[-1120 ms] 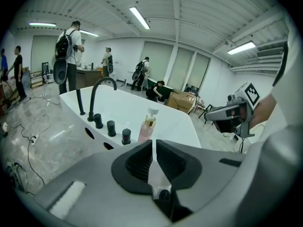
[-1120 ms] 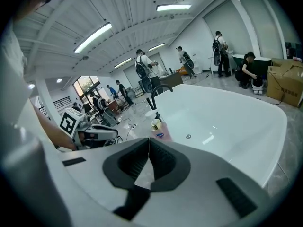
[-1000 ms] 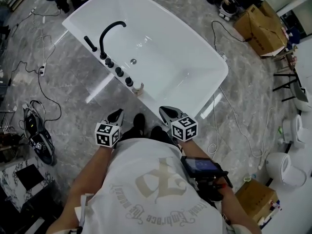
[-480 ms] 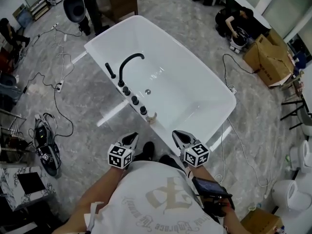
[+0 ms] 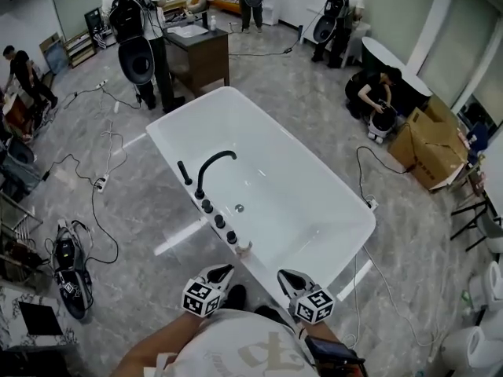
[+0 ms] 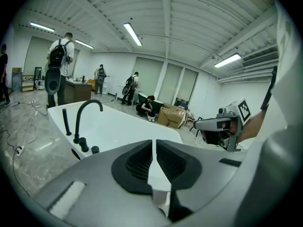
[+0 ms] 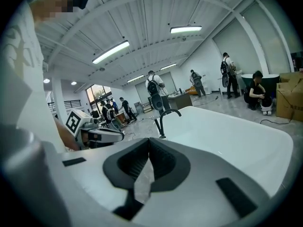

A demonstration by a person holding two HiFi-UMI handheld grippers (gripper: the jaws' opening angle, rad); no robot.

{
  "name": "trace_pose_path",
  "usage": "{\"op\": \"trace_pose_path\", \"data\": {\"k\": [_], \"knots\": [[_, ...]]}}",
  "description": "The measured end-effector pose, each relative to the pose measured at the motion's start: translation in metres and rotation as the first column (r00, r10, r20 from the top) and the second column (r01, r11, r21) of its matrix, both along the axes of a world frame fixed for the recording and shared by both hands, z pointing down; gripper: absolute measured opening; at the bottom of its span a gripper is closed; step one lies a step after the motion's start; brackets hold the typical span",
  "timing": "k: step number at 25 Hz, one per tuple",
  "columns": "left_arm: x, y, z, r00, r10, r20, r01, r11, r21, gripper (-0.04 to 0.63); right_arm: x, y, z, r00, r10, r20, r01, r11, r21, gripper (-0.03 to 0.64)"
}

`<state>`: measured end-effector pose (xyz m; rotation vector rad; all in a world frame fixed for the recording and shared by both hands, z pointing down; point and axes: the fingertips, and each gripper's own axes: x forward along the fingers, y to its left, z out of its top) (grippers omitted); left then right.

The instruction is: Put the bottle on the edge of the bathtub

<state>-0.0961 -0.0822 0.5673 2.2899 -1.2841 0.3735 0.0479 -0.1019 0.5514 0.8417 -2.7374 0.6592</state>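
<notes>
I am holding two grippers low in front of me: the left gripper [image 5: 223, 270] and the right gripper [image 5: 284, 275]. Both are pointing toward the one white oval bathtub [image 5: 330, 234]. In the left gripper view, my left gripper [image 6: 154, 148] is keeping its black ribbed pads pressed together with nothing between them. The right gripper [image 7: 148, 148] is likewise closed and empty.

One small tan bottle [image 5: 244, 247] is standing on the near rim of the bathtub, apart from both grippers and a little ahead of them. Just beside it, three round black knobs [image 5: 220, 221] are lining the same rim. Next along that rim are one black arched faucet [image 5: 212, 166] and one slim black upright handle [image 5: 185, 173].

On the grey marbled floor [image 5: 118, 210], several black cables [image 5: 93, 181] are trailing to the left of the tub. I am counting at least five people beyond it. Three of them are standing with backpacks [image 5: 134, 14], and one is crouching [image 5: 379, 93] near one large cardboard box [image 5: 428, 148]. One brown desk [image 5: 200, 53] is standing behind the far end of the tub.
</notes>
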Motion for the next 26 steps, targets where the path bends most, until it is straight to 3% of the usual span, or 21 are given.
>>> {"op": "trace_pose_path", "data": {"k": [6,26], "knots": [[0.014,-0.001,0.003,0.999,0.054,0.004,-0.054,0.999,-0.006,0.028,0.008,0.001,0.002,1.0,0.022,-0.001,-0.022,1.0,-0.004,0.006],[0.006,-0.02,0.011,0.998,0.069,0.013,-0.069,0.998,-0.004,0.028,-0.003,-0.018,0.014,0.999,0.045,0.014,-0.045,0.998,-0.033,0.006]]}}
